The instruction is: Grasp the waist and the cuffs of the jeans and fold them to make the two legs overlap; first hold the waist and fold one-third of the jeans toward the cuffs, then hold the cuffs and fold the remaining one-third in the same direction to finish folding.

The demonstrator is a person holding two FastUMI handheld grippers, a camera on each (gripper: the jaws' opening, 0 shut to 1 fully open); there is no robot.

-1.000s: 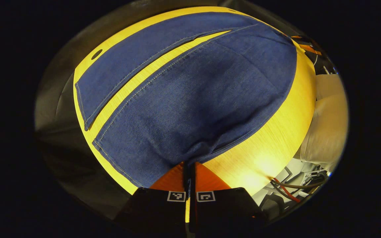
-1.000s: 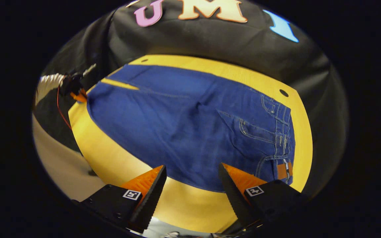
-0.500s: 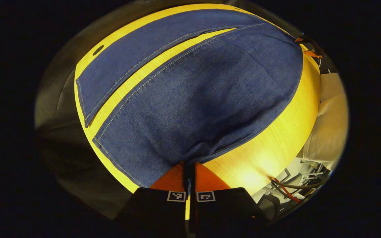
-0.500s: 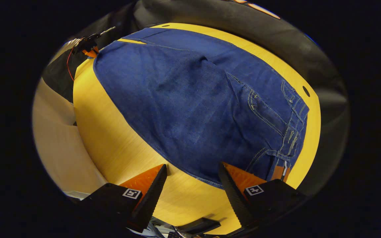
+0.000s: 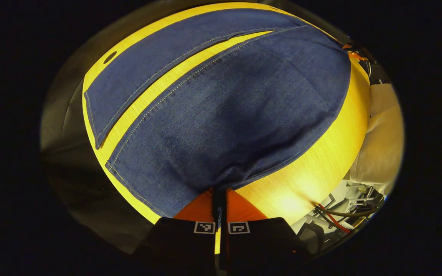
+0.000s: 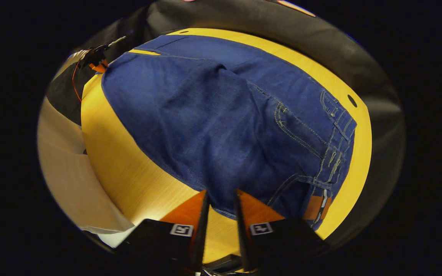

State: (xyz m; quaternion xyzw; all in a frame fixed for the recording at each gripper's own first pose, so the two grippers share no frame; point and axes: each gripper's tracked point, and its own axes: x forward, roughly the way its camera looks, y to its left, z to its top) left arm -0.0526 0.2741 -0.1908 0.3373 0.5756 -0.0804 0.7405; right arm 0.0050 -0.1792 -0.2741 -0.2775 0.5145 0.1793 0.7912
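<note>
**Grippers Take Hold of Jeans**

While the left gripper [image 5: 220, 195] pinches the near leg's edge, the right gripper [image 6: 221, 201] stands narrowly parted around the hem near the waist [image 6: 336, 153]; the jeans [image 5: 221, 111] lie spread across the yellow table [image 6: 129, 180].

The jeans [image 5: 221, 111] cover most of the table [image 5: 320, 168], leaving bare wood as a strip along the near edge, a narrow wedge between the two legs and a thin band at the far side. In the right gripper view, bare table [image 6: 129, 168] runs wide along the near side of the denim and a slim margin lies past the waistband [image 6: 336, 153]. The black cloth wall [image 6: 378, 99] closes in just beyond that margin. Loose cables [image 5: 340, 218] hang off the table's near corner.
</note>
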